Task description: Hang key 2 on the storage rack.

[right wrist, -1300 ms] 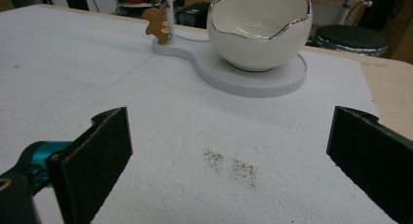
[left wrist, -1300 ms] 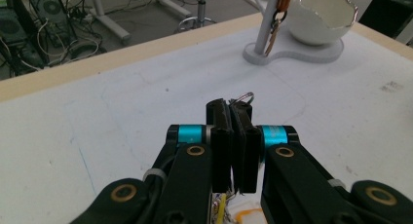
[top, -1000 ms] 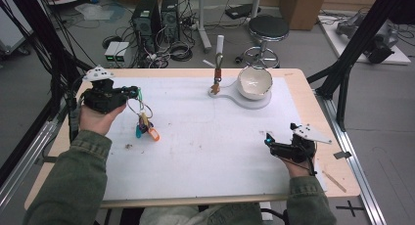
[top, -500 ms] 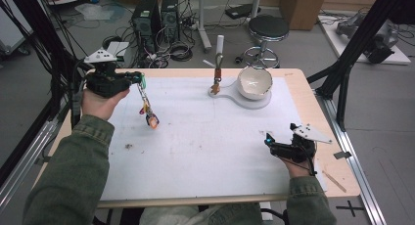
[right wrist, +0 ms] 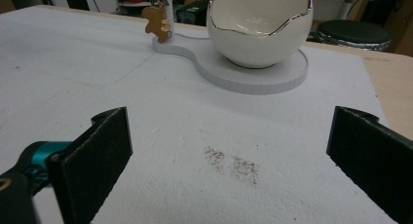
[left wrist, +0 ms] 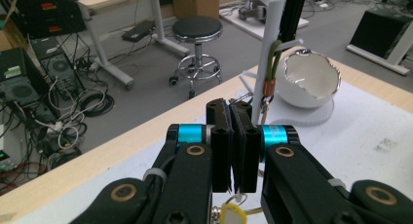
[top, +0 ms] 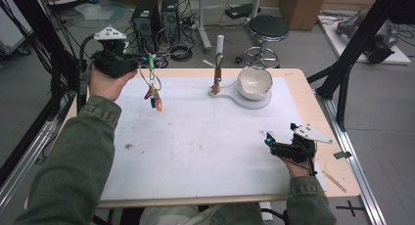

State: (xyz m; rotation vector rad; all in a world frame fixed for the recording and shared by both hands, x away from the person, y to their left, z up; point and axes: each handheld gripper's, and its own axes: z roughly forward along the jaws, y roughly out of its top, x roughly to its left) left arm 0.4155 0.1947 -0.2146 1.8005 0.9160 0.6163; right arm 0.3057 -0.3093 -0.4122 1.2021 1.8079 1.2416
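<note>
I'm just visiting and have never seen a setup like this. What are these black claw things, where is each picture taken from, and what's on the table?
No robot here: a person holds a two-jaw clamp tool in each hand. One picture looks down from above the table; the other two come from small cameras riding on the tools, looking along their jaws. The left gripper, raised off the table, is shut on a metal key ring with colourful tags that dangles below it. The right gripper rests low on the white foam mat with its jaws wide apart, holding nothing. At the far side stands a white egg-shaped bowl with a silver rim on a flat white stand, whose post carries a small brown figure-shaped charm.
</note>
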